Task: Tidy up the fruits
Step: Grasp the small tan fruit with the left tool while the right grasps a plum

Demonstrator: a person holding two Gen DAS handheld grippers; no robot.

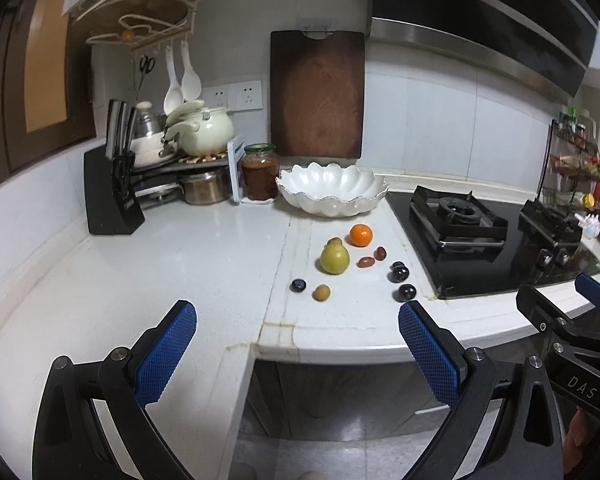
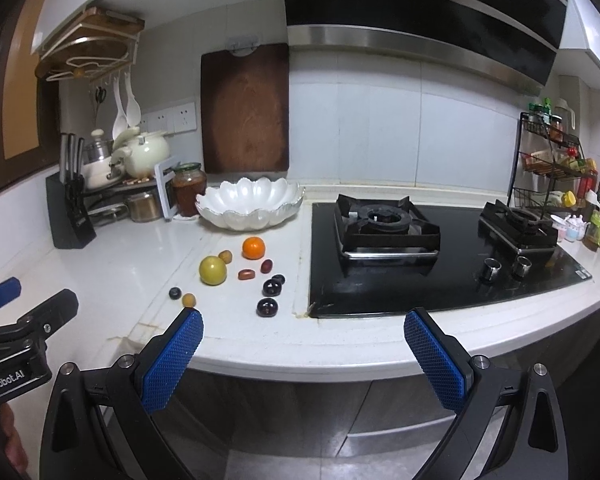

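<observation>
Both my left hand-held gripper [image 1: 298, 320] and right hand-held gripper [image 2: 304, 326] gape wide, empty. Fruits lie scattered on the table [image 1: 180, 256] before the white scalloped bowl [image 1: 332, 190]. The green pear [image 1: 334, 258] looks firm but bruisable; I'd pinch its widest middle gently.

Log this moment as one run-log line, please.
phase: start | left claw: open, holding nothing | right claw: open, holding nothing | fruits: loose on counter | white bowl: no fruit visible

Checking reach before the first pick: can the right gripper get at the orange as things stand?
Probably yes. The right gripper is open and empty, and the orange sits uncovered on the counter, though the dark plums lie nearer.
</observation>
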